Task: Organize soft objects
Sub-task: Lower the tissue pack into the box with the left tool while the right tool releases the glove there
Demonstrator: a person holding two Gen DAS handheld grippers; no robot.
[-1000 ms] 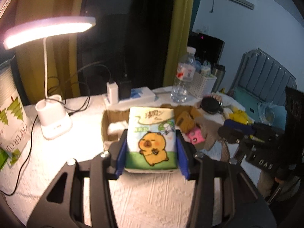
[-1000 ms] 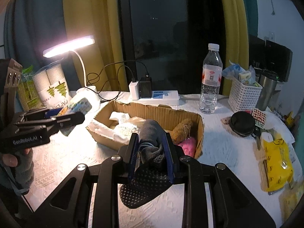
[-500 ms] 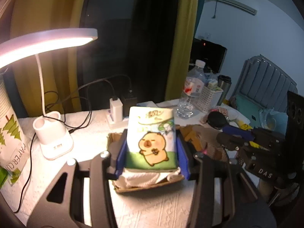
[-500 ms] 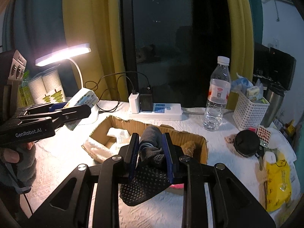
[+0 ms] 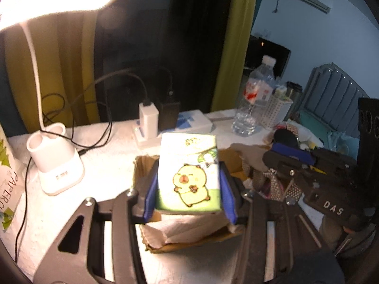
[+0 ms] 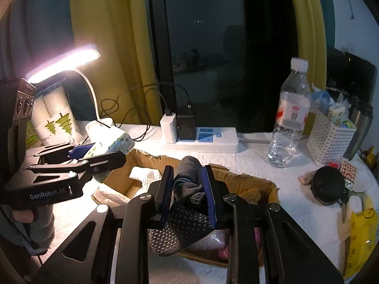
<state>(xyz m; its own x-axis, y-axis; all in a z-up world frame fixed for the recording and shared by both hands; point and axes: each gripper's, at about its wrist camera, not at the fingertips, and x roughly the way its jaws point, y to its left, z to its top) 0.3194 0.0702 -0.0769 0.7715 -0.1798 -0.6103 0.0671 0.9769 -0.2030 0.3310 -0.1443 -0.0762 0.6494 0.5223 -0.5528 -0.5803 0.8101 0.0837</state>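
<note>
My left gripper (image 5: 188, 187) is shut on a tissue pack (image 5: 189, 172) with a cartoon capybara, held over the left end of an open cardboard box (image 5: 187, 239). My right gripper (image 6: 188, 189) is shut on a grey dotted sock (image 6: 182, 227), held over the right part of the same box (image 6: 251, 182). The box holds white paper towels (image 6: 142, 174), a brown plush (image 6: 253, 193) and something pink (image 6: 222, 252). The left gripper and tissue pack (image 6: 111, 146) also show in the right wrist view; the right gripper (image 5: 308, 165) shows in the left wrist view.
A lit desk lamp (image 5: 55, 165) stands left of the box. A power strip with chargers (image 6: 201, 139) lies behind it. A water bottle (image 6: 289, 123), a white basket (image 6: 331, 139), a black pouch (image 6: 328, 187) and a yellow packet (image 6: 362, 234) are to the right. Paper cups (image 6: 54, 120) stand at far left.
Both grippers have moved forward over the box with their loads still held; the tissue pack now hangs over the box's left end and the sock over its right part.
</note>
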